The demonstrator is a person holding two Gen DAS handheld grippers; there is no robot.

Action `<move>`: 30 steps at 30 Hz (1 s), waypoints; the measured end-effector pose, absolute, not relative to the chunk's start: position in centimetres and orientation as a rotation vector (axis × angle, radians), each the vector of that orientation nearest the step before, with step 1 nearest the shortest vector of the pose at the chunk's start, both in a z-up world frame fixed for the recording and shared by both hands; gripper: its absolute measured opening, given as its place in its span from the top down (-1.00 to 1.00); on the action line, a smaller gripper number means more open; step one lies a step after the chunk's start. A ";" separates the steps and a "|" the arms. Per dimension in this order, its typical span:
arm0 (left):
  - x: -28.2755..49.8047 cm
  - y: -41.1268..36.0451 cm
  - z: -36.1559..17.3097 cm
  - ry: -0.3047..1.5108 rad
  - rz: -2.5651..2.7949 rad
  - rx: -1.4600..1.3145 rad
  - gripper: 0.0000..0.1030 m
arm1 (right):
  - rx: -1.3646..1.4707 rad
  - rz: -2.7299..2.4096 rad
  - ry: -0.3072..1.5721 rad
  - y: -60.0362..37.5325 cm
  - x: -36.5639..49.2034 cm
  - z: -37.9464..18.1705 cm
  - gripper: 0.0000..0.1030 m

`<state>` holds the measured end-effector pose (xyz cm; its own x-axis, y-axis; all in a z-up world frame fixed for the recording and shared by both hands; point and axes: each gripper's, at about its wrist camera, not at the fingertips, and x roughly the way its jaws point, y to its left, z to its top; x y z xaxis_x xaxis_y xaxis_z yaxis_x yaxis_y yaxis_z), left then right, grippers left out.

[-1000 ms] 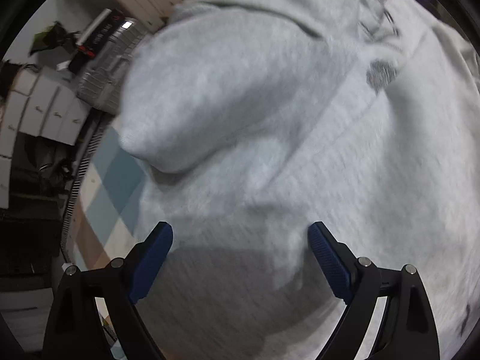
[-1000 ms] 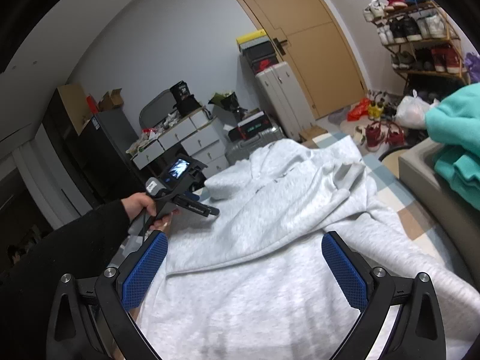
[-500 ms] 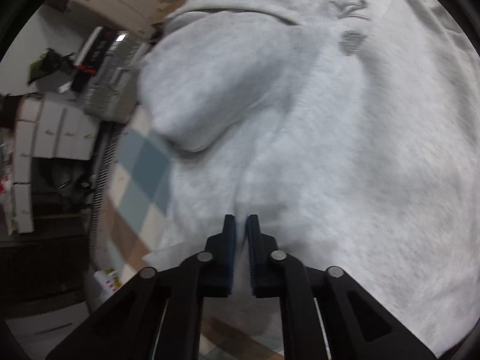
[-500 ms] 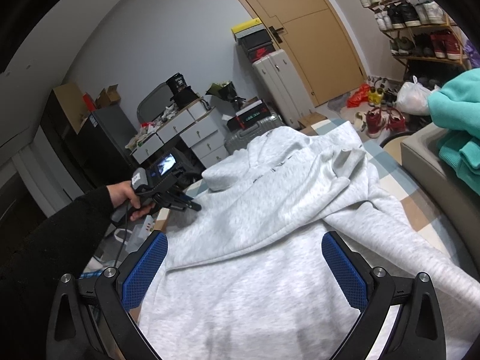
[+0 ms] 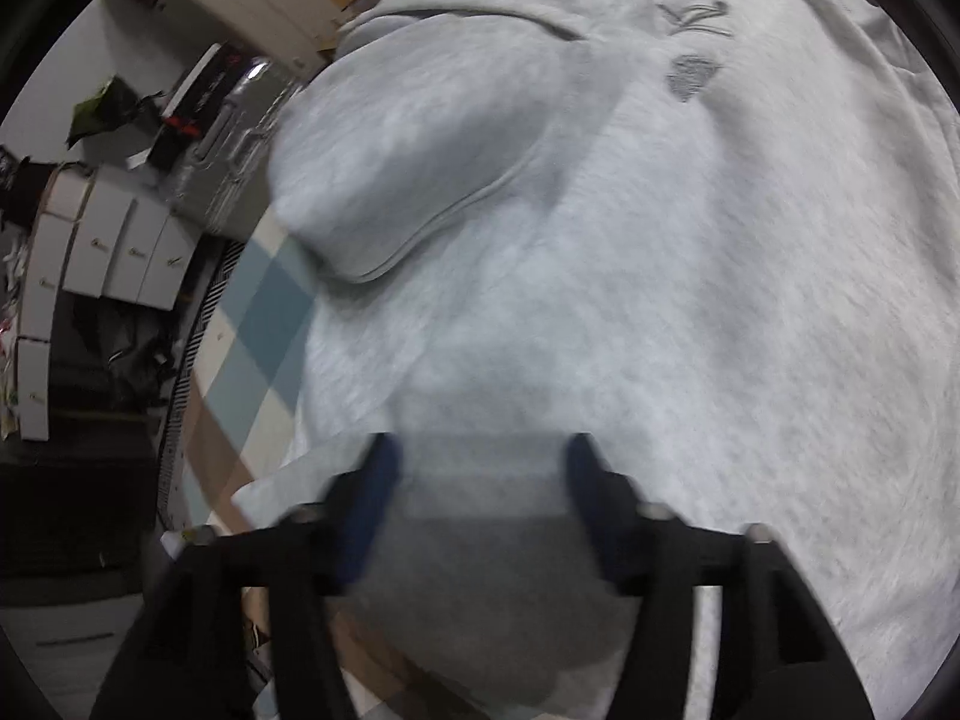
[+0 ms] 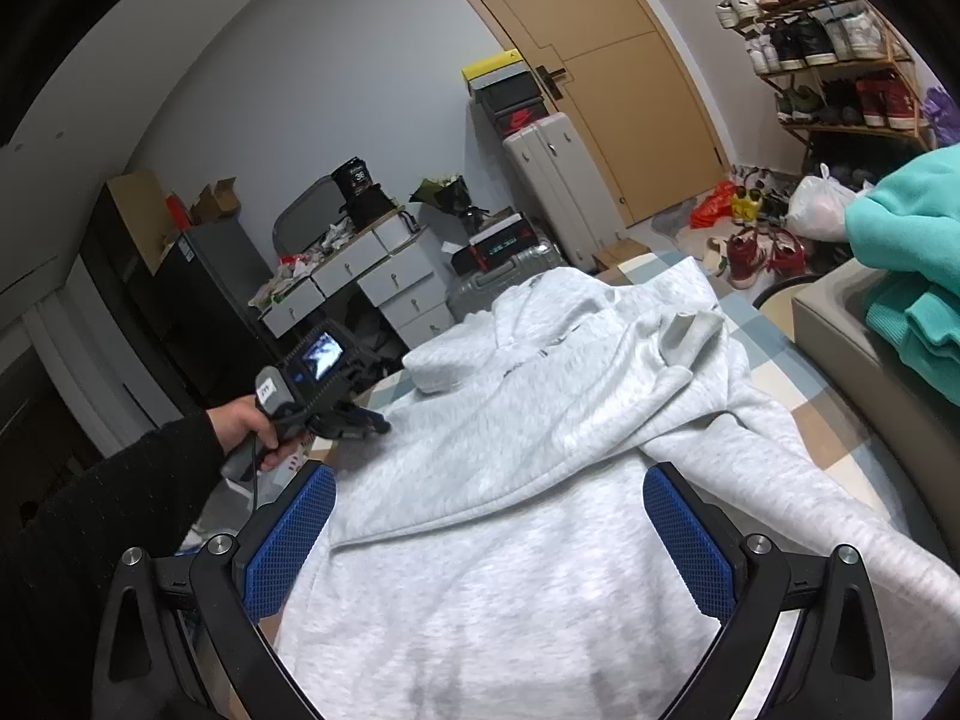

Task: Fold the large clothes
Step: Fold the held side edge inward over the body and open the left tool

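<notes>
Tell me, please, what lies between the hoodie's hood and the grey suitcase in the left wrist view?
In the left wrist view, a strip of checked bedcover shows between the hood and the suitcase; nothing else lies there.

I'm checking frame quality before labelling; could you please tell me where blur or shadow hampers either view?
Left wrist view: the left tool is smeared by motion blur as it opens, casting a shadow on the grey hoodie. Right wrist view: sharp, evenly lit, the right tool crisp, fisheye bending the door.
</notes>
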<state>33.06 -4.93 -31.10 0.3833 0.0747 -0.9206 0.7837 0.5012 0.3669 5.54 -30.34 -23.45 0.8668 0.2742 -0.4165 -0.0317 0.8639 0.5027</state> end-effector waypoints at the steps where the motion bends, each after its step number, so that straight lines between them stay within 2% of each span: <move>1: 33.5 -5.3 -31.4 1.082 -0.537 0.972 -0.31 | 0.505 0.169 0.503 -30.3 5.6 -23.4 -1.00; 4: 34.4 -6.2 -31.2 1.063 -0.475 0.966 -0.52 | 0.494 0.171 0.511 -30.0 5.7 -23.5 -1.00; 9: 37.1 -5.3 -32.4 1.117 -0.481 0.890 -0.58 | 0.502 0.172 0.519 -30.1 5.9 -23.7 -1.00; 10: 37.4 -5.3 -32.7 1.117 -0.502 0.887 -0.53 | 0.503 0.172 0.520 -30.2 5.9 -23.7 -1.00; 11: 37.5 -4.9 -32.7 1.126 -0.527 0.878 -0.36 | 0.500 0.172 0.520 -30.2 5.9 -23.7 -1.00; 12: 37.5 -4.3 -32.3 1.166 -0.578 0.850 0.28 | 0.500 0.173 0.521 -30.2 5.9 -23.7 -1.00; 13: 37.1 -4.2 -31.9 1.208 -0.627 0.831 0.61 | 0.498 0.175 0.525 -30.2 6.0 -23.7 -1.00; 14: 36.9 -4.2 -32.0 1.202 -0.639 0.857 0.62 | 0.496 0.177 0.529 -30.2 6.1 -23.8 -1.00; 18: 35.7 -4.5 -31.8 1.162 -0.647 0.940 0.85 | 0.504 0.183 0.532 -30.3 6.2 -23.9 -1.00; 24: 35.1 -4.1 -30.5 1.062 -0.532 1.091 0.89 | 0.510 0.180 0.525 -30.4 6.1 -23.9 -1.00; 25: 35.2 -4.1 -30.7 1.036 -0.491 1.122 0.99 | 0.510 0.181 0.523 -30.4 6.1 -23.9 -1.00; 27: 35.4 -3.8 -30.4 1.009 -0.434 1.149 0.99 | 0.505 0.180 0.520 -30.3 6.0 -23.8 -1.00; 30: 36.1 -3.2 -29.8 0.991 -0.344 1.084 1.00 | 0.501 0.176 0.514 -30.3 5.8 -23.8 -1.00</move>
